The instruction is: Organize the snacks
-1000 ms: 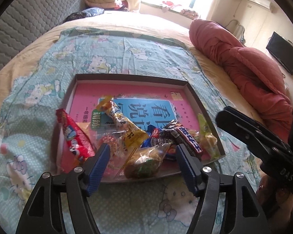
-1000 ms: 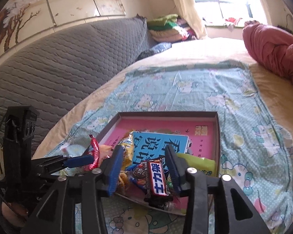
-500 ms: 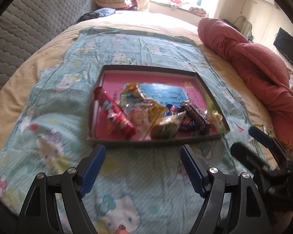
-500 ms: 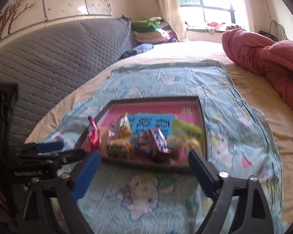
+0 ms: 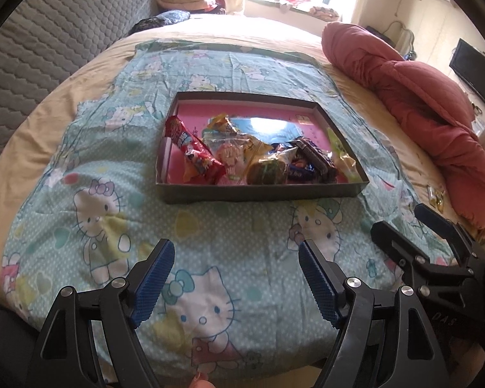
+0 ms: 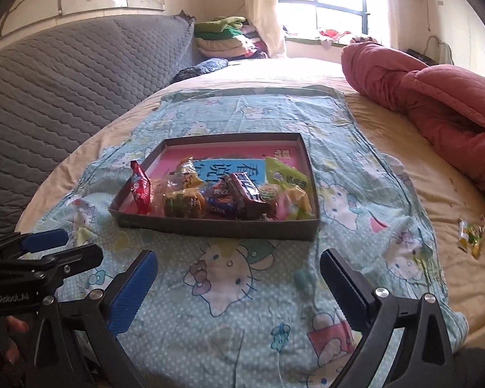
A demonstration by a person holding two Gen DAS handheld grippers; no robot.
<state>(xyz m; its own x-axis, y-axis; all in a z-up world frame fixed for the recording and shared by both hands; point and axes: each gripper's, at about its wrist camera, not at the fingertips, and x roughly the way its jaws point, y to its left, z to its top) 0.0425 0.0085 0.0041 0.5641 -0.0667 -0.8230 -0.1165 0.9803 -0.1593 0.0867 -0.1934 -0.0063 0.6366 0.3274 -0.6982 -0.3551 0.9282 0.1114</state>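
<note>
1. Blue-padded and empty, your right gripper (image 6: pixel 237 278) is standing wide open above the cartoon-cat sheet (image 6: pixel 355 148): a second ago its jaws were closed round the dark brown chocolate bar with the white lettering (image 6: pixel 247 194). They have just been opening, and nothing is between them now.
2. You are hanging your left gripper (image 5: pixel 236 278) open as well, a little less wide, with only sheet showing between its pads. A second ago it was right at the near wall of the shallow grey cardboard tray with the pink floor (image 5: pixel 262 192); now both grippers are pulled back to the near side, well clear of it.
3. That is reading as a drop-off done: the bar is lying in the tray's near-right part, resting on top of the other wrappers. Its long axis is running from near-right to far-left in the right wrist view, and the lettered face is turned up.
4. Beside it, the long red snack packet (image 5: pixel 194 152) is leaning at the tray's left, one end propped up on the far-left side.
5. You are leaving one thing out: a small yellow-green wrapped sweet (image 6: pixel 472 232) is lying on the cream bedsheet (image 6: pixel 436 194) at the far right, near the rolled red quilt (image 6: pixel 420 90). By my judgement that one is next.
</note>
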